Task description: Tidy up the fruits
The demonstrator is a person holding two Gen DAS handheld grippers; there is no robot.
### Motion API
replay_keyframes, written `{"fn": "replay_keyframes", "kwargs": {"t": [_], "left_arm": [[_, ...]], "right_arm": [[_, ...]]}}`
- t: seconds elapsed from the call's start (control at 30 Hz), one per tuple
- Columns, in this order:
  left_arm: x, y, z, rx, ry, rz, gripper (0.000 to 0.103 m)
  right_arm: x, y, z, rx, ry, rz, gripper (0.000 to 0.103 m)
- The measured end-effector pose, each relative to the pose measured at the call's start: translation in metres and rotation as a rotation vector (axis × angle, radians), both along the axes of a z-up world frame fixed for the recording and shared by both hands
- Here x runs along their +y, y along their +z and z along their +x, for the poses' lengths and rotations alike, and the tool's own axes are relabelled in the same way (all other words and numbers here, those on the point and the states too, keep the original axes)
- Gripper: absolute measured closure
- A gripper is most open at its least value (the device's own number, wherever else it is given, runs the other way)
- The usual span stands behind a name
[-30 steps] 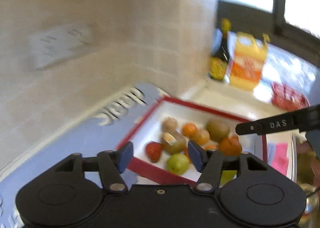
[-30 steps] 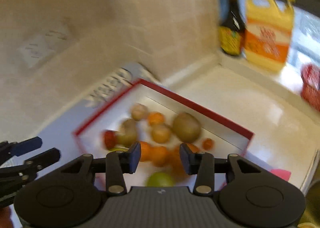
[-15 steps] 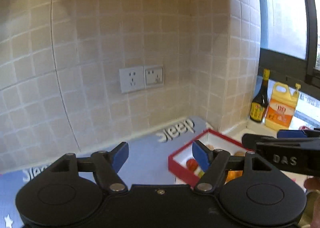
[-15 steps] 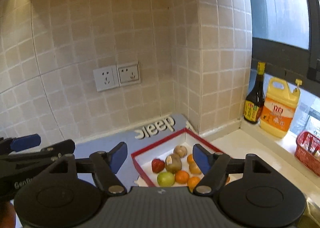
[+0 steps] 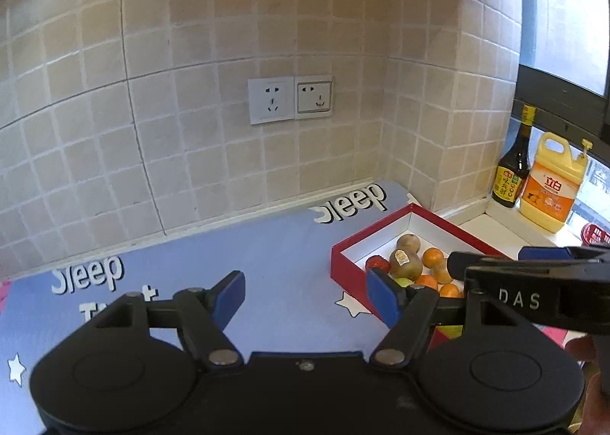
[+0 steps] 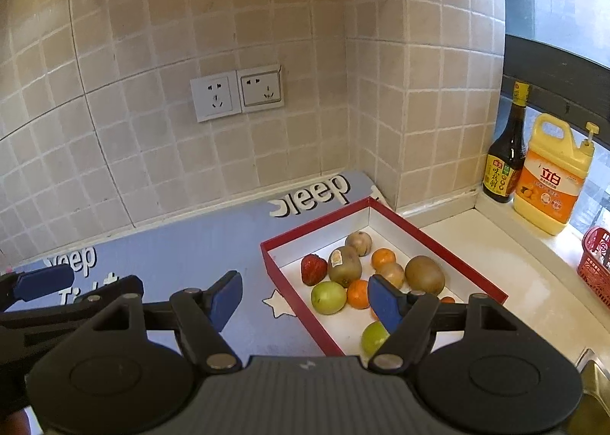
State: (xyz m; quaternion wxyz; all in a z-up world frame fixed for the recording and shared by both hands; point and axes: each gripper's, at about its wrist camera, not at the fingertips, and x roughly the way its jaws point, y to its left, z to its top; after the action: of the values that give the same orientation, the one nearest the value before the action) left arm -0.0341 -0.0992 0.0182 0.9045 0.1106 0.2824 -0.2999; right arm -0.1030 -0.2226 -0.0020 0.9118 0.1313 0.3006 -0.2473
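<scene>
My left gripper (image 5: 307, 299) held level, jaws spread wide, nothing between pads. My right gripper (image 6: 305, 297) alongside on right, level, jaws equally wide, empty. Both raised, side by side, apart.

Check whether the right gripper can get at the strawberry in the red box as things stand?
Probably yes. The right gripper is open and empty, and the strawberry lies near the red box wall with its top exposed. The kiwi sits close beside it, so the fingers may nudge that.
</scene>
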Motion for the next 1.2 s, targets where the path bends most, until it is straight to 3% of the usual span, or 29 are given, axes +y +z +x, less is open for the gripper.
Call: {"fn": "replay_keyframes", "kwargs": {"t": [1.2], "left_arm": [[-0.0103, -0.0076, 0.0004, 0.045, -0.026, 0.032, 0.02]], "right_arm": [[-0.0083, -0.0075, -0.0053, 0.014, -0.052, 0.02, 0.028]]}}
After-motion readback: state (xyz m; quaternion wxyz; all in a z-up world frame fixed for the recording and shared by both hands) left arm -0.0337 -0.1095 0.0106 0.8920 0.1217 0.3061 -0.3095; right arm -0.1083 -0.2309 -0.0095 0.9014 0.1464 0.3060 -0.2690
